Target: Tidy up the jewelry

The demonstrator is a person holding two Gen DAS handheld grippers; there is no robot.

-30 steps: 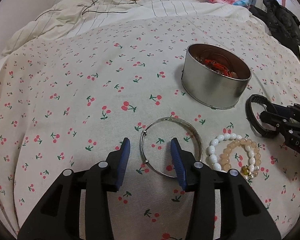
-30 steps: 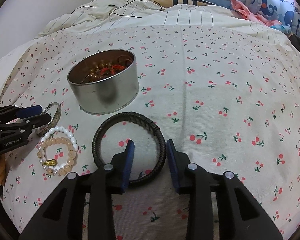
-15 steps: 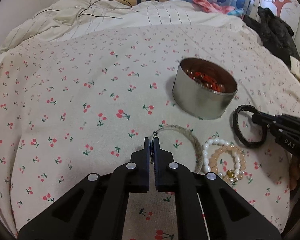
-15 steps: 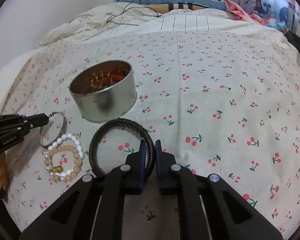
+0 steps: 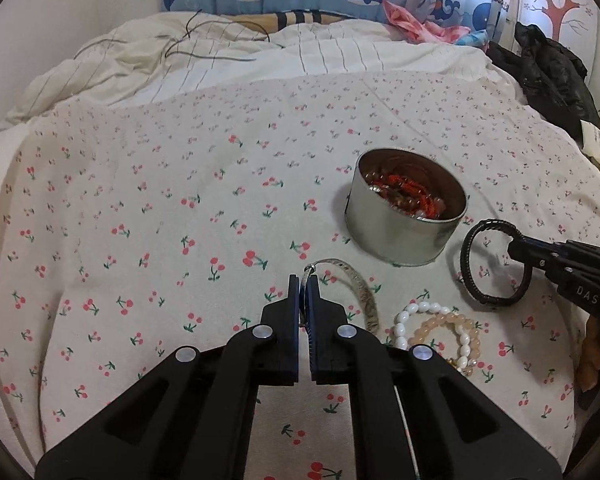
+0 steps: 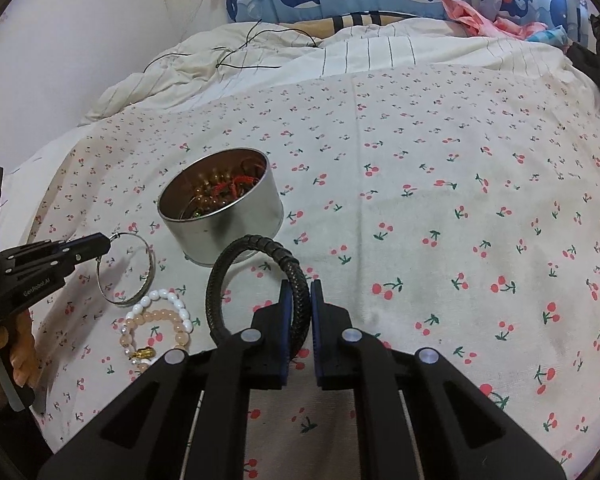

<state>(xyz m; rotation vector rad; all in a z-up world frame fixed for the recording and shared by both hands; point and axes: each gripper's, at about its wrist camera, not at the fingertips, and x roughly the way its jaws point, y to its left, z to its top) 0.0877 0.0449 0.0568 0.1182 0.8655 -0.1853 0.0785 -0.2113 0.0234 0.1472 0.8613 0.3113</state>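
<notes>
A: What could go wrong from here?

B: The left gripper (image 5: 305,280) is clamped shut on the thin rim of the silver bangle (image 5: 356,280), which hangs tilted with its far side low over the cherry-print bedspread (image 5: 140,240). That is a narrow bite on smooth metal, so the bangle may well swing or slip out on its way to the tin (image 5: 404,224). The right gripper (image 6: 300,300) is closed on the black braided bracelet (image 6: 256,248), a thicker and grippier band, so that hold looks safer. The bracelet stands upright just in front of the tin.

A: Anything else?

B: Both loops would go to the same tin, which sits near the middle of the bedspread and already holds red cord and beads. If the two grippers arrive together, they could knock each other or tip the tin on the soft bedding. The pearl bracelet (image 6: 168,304) and peach bead bracelet (image 6: 160,328) lie between the two grippers, touching each other, and a low swing could drag them.

A: What does one view give that the other lacks?

B: The right wrist view shows the whole bangle ring from the side. The left wrist view hides much of it behind its own fingers, but shows the tin's contents and the braided bracelet's full loop.
</notes>
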